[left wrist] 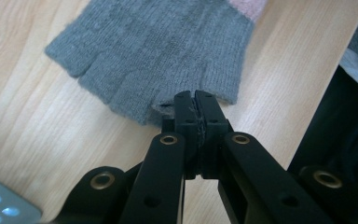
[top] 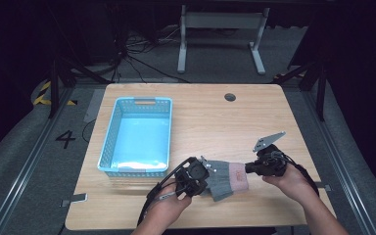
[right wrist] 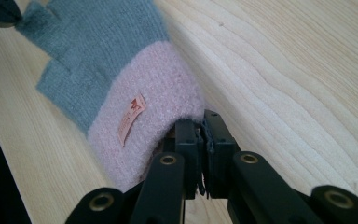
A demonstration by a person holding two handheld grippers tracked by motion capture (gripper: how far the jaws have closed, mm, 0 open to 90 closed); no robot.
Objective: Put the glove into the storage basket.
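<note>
Wooden table point(top: 254, 122); right gripper view shows glove point(right wrist: 121, 84) label point(right wrist: 131, 116).

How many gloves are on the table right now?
1. The grey glove with a pink cuff lies near the table's front edge, stretched between the left gripper and the right gripper. The blue basket looks empty.

Table evenly lit from above (surroundings dark); close gripper views slightly soft.
</note>
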